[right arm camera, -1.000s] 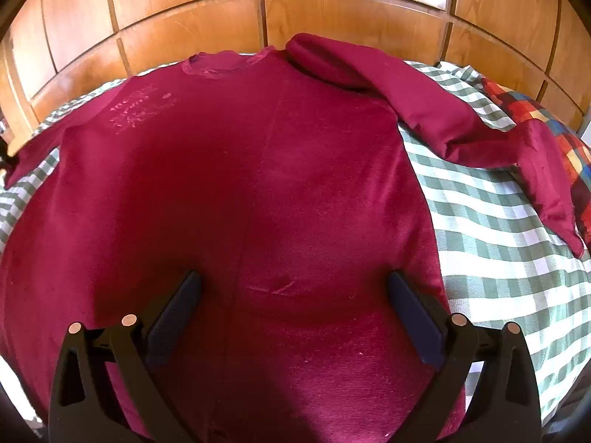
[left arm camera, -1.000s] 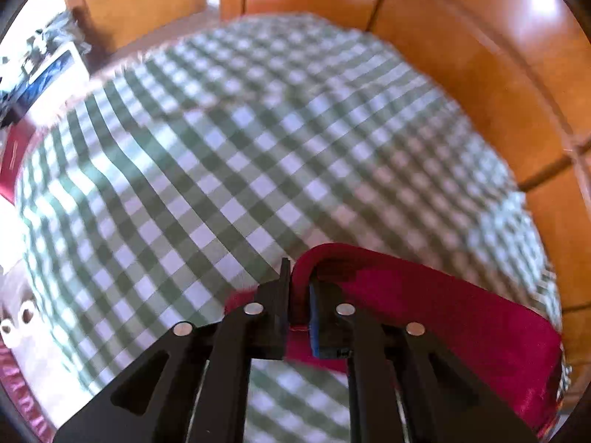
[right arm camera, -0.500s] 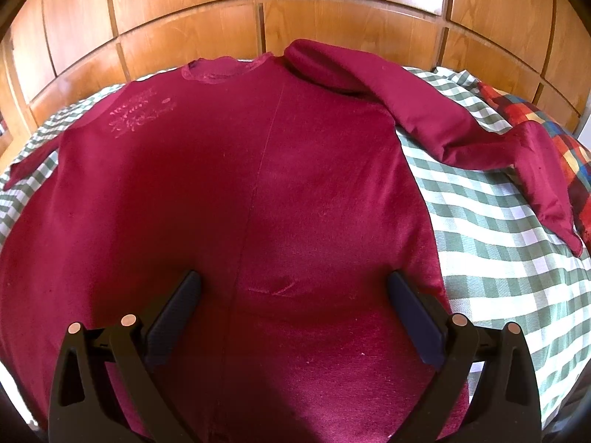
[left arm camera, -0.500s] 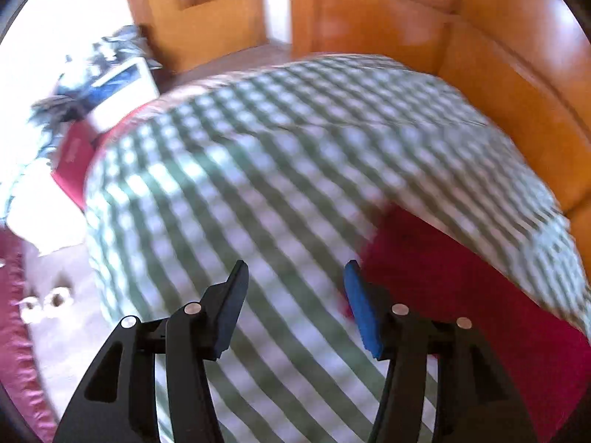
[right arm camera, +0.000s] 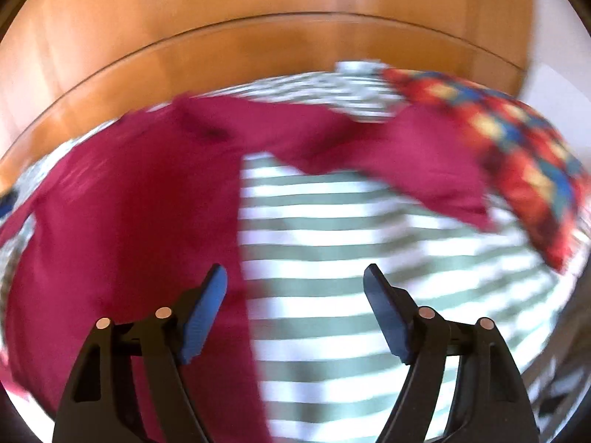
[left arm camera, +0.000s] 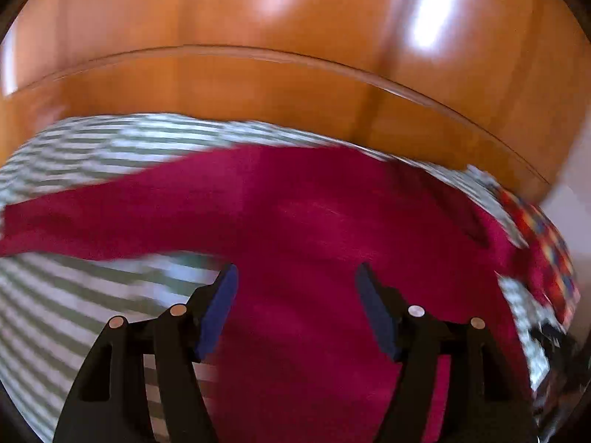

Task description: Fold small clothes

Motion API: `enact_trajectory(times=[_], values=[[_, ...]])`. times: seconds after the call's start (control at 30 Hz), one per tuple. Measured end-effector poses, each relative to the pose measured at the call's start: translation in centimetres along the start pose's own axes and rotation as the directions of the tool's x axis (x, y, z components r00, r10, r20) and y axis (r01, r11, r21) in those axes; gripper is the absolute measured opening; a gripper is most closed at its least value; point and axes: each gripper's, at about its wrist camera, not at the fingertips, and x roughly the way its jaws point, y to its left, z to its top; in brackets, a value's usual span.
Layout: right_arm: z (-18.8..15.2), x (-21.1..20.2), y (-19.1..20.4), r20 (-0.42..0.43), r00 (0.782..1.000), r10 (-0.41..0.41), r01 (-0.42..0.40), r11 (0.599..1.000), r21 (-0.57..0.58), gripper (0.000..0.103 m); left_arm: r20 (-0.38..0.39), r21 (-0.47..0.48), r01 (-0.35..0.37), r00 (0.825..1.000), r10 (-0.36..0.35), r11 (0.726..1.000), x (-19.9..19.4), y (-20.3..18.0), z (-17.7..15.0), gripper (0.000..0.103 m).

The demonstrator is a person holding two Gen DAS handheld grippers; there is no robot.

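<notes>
Both tongs are hanging over the bed (right arm camera: 332,243) right now and both views are pretty smeared, so fine detail is hard to make out. Biggest thing is the green-and-white checked bedcover, with the wooden headboard (left arm camera: 295,85) curving behind it. The maroon long-sleeve top (left arm camera: 314,221) lies spread flat on the bed, sleeves out to each side; its lower hem is cut off by the frame. A red, blue and yellow patterned cloth (right arm camera: 517,140) sits at the far right edge, partly under one sleeve. Left tongs (left arm camera: 295,306) have just been opening, released, nothing between the blue pads, tilted down above the top's body. Right tongs (right arm camera: 295,310) have just been closing but remain apart and empty, over the top's right edge.
</notes>
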Motion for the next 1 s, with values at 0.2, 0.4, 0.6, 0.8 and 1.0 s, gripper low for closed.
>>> enact_trajectory(times=[0.2, 0.4, 0.6, 0.8, 1.0], values=[[0.2, -0.8, -7.0, 0.076, 0.965, -0.249, 0.248, 0.968, 0.029, 0.072, -0.111, 0.102, 0.061, 0.993, -0.05, 0.993, 3.1, -6.5, -3.7, 0.066], [2.1, 4.3, -7.0, 0.093, 0.938, -0.335, 0.347, 0.918, -0.193, 0.051, -0.158, 0.115, 0.028, 0.987, -0.01, 0.993, 5.5, -6.9, -5.6, 0.068], [4.4, 5.5, -8.4, 0.027, 0.956, -0.291, 0.291, 0.939, -0.182, 0.005, -0.147, 0.111, 0.017, 0.989, 0.0, 0.994, 5.8, -7.2, -6.3, 0.071], [7.8, -3.9, -9.0, 0.213, 0.958, -0.191, 0.213, 0.973, -0.086, 0.004, -0.138, 0.117, 0.015, 0.99, 0.002, 0.993, 6.4, -7.7, -6.5, 0.076], [13.2, -7.7, -12.2, 0.31, 0.919, -0.244, 0.245, 0.969, 0.036, 0.004, -0.137, 0.115, 0.021, 0.991, -0.005, 0.993, 6.5, -7.7, -6.6, 0.078]])
